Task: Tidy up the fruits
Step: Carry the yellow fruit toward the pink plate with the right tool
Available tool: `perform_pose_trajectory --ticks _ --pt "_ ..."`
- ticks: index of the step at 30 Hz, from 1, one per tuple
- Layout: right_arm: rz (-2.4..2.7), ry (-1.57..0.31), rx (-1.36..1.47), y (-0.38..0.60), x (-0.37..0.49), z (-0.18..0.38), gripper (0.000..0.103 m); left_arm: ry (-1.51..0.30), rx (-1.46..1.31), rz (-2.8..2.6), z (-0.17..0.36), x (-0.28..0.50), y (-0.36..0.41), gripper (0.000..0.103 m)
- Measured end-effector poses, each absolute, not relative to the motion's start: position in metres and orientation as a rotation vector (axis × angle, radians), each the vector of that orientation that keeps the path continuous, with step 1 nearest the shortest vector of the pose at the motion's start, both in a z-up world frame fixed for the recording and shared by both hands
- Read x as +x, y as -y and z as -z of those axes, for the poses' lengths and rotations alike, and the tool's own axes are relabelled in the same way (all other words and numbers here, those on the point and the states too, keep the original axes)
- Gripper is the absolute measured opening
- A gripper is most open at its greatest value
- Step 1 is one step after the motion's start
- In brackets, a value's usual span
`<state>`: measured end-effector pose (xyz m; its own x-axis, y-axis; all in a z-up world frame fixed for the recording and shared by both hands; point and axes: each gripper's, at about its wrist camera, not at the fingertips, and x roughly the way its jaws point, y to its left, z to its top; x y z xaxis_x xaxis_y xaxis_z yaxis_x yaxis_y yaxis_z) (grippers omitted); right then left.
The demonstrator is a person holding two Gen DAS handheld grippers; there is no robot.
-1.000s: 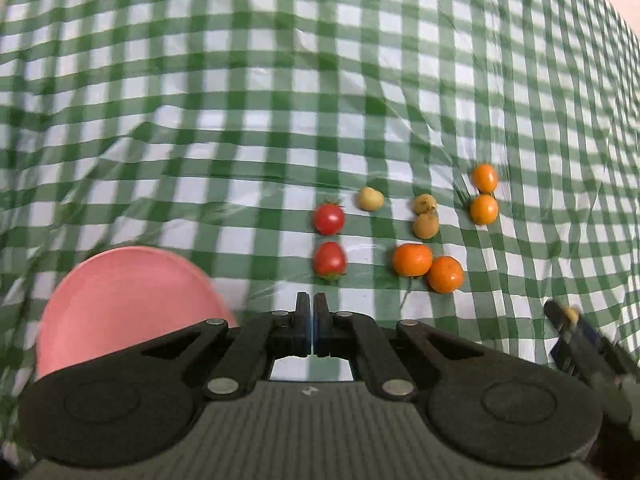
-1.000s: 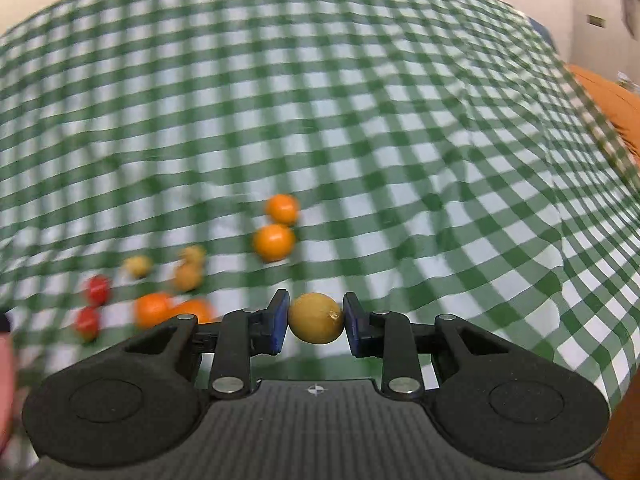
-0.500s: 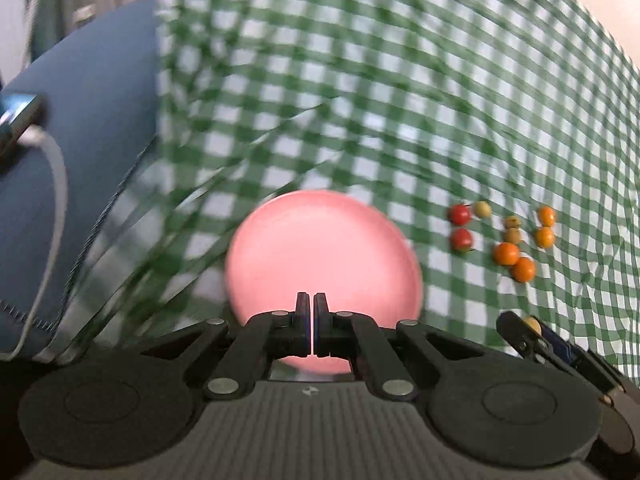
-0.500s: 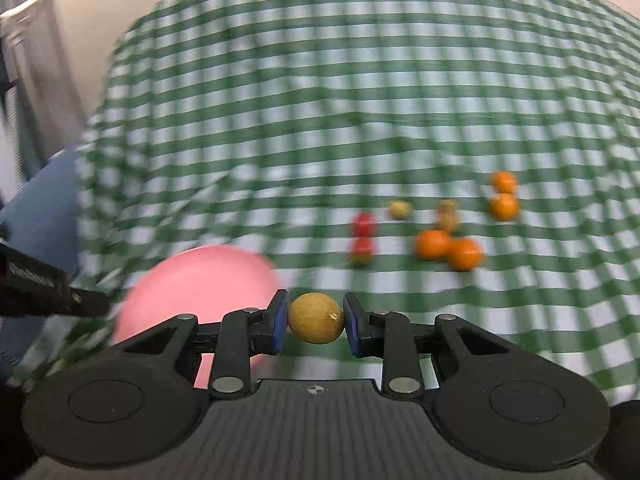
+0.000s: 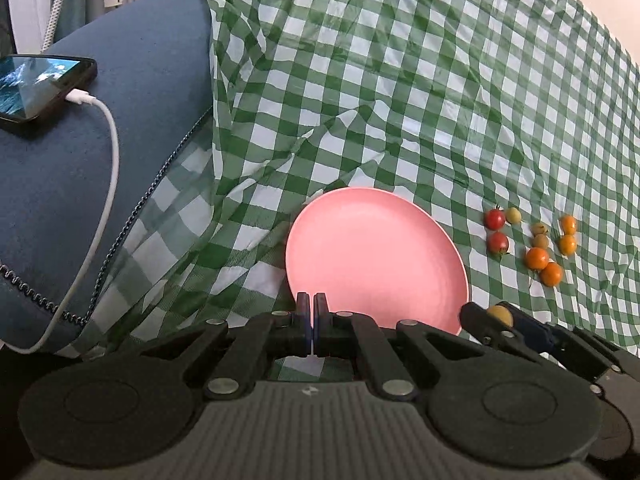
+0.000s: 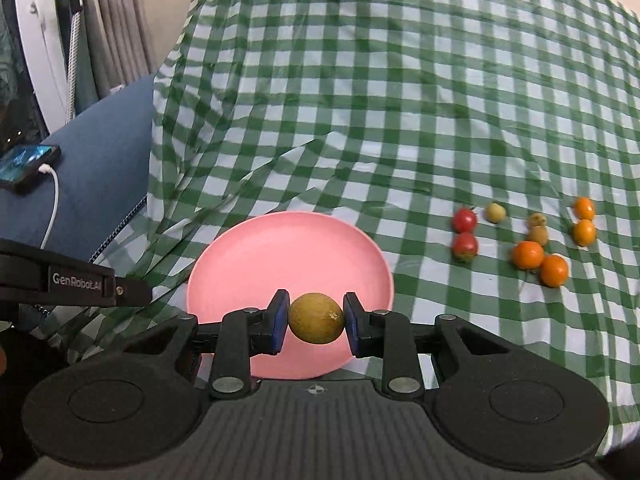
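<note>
Surface: green-checked cloth (image 6: 400, 120) over the bench, blue cushion far left.
Right gripper (image 6: 316, 318): clamped on a yellow-brown fruit (image 6: 317, 318), held above the near part of the pink plate (image 6: 256, 252).
Left gripper (image 5: 311, 320): pressed closed, holding nothing.
Progress: plate bare; eight fruits (image 6: 528, 255) grouped on the right, apparently awaiting sorting.

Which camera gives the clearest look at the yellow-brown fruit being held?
The right wrist view: the yellow-brown fruit sits centred and unobstructed in the right tool. The left wrist view shows only a small sliver of it at the edge, mostly hidden by the tool's fingers.
</note>
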<state>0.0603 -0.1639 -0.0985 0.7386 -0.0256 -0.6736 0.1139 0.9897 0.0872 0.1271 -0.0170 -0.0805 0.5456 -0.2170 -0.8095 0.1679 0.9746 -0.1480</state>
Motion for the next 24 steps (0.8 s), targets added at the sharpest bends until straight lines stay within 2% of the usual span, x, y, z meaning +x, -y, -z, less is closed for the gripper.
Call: perform_pose_trajectory --ticks 16,24 --pt "0.067 -0.762 0.160 0.175 0.088 0.121 0.030 -0.893 -0.007 0.263 0.091 0.136 0.038 0.001" --pt "0.233 -0.663 0.216 0.226 0.057 0.098 0.030 -0.902 0.014 0.393 0.073 0.140 0.078 0.001"
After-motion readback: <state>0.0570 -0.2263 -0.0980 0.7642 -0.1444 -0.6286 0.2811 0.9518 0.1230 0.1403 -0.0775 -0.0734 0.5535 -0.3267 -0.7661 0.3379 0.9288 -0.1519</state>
